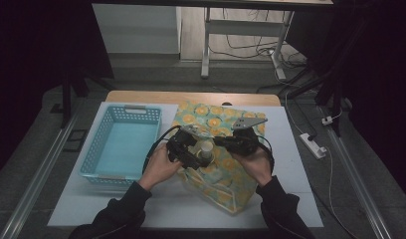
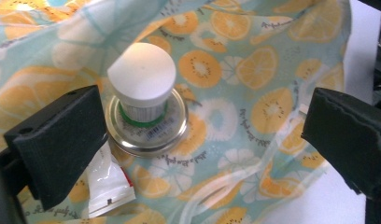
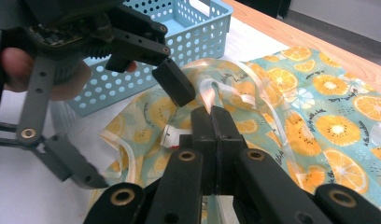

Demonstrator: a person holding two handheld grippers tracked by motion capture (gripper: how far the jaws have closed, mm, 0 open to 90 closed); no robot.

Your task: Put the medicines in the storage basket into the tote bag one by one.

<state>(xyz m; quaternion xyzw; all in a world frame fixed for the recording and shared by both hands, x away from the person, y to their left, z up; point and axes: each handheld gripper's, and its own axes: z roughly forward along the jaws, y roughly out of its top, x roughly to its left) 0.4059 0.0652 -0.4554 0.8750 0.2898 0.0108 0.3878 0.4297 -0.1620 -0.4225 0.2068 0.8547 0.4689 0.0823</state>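
Nearest me, my right hand-held gripper [image 3: 212, 116] is clenched on the clear handle [image 3: 212, 91] of the fruit-print bag [image 1: 226, 172], holding its mouth up off the desk [image 1: 285, 189]. Just beyond, my left hand-held gripper [image 2: 198, 140] is released, jaws wide apart with nothing pressed between them, over the white-capped bottle [image 2: 142, 81]. The bottle stands upright on a round metal lid [image 2: 146, 126] on the bag's fabric, long axis vertical, cap facing up; a white tube [image 2: 107, 182] lies beside it. I judge I am emptying the bag: next I must close squarely on the bottle and carry it toward the blue basket [image 1: 122, 144] farther left.
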